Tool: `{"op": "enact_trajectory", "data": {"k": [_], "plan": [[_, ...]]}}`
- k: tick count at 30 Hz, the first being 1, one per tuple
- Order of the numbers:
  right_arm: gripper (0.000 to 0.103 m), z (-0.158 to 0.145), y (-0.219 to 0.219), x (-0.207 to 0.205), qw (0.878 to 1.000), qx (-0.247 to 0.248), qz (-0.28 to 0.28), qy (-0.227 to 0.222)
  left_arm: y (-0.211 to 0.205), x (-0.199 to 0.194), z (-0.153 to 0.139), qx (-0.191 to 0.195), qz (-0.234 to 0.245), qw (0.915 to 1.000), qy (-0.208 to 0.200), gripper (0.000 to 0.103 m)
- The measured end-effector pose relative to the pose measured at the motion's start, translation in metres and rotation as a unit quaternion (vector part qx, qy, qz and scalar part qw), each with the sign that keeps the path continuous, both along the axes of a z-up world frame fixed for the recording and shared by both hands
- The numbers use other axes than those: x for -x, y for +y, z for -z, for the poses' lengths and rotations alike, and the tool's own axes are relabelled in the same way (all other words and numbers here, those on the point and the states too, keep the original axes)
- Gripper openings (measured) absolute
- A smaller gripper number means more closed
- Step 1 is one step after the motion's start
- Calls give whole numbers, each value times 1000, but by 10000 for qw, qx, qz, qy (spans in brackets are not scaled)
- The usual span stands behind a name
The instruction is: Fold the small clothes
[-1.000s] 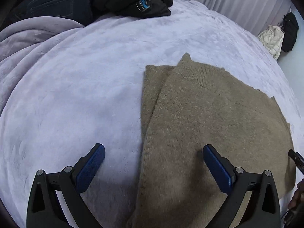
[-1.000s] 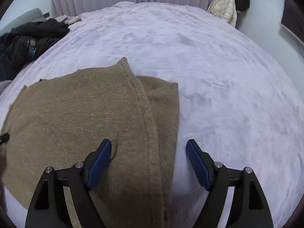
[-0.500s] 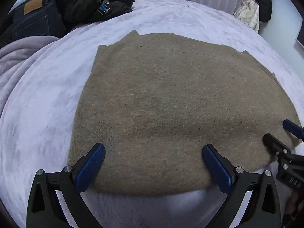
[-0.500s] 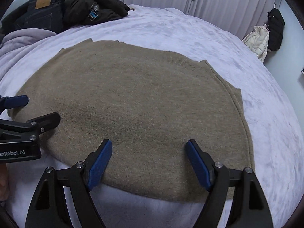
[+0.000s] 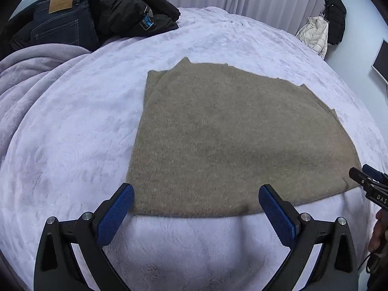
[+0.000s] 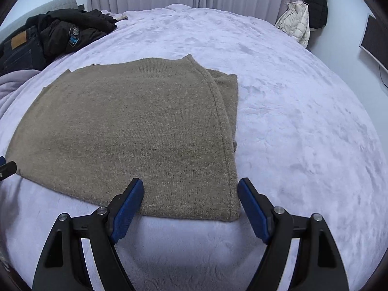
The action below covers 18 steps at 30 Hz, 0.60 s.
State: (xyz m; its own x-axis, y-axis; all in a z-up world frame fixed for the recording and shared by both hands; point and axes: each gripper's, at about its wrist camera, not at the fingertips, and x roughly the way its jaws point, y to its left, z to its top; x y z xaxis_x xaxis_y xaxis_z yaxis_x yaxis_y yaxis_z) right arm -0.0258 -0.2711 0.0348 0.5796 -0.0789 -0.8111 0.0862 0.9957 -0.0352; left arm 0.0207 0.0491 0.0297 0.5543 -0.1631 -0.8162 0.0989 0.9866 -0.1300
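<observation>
A tan knitted garment [image 5: 232, 140] lies flat on the lilac bed cover, with both side parts folded in under or over its body; it also shows in the right wrist view [image 6: 135, 126]. My left gripper [image 5: 196, 198] is open and empty, just short of the garment's near left hem. My right gripper [image 6: 190, 194] is open and empty, at the near right hem. The right gripper's tips show at the left wrist view's right edge [image 5: 366, 177]. The left gripper's tip shows at the right wrist view's left edge [image 6: 7, 168].
The lilac fleece cover [image 6: 303, 126] spans the bed. Dark jeans [image 5: 63, 21] and a black jacket [image 5: 135, 12] are piled at the far left. A rumpled blanket [image 5: 29, 72] lies at left. A white and a black coat [image 6: 303, 12] hang at the far right wall.
Both grippers have drawn back from over the garment to just off its near hem. The garment lies still.
</observation>
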Motion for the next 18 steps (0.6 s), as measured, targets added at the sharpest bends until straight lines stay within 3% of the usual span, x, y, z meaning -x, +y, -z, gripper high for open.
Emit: {"op": "enact_trajectory", "data": {"k": [7,18], "plan": [[83,-8,40,-37,9995,71,-292,-10,-39,-47,-16,-276,29,9995,-179,103],[83,10,59,-78,9988,27,-419,236,-74,-79,11,-375,204,9990,93,103]]}}
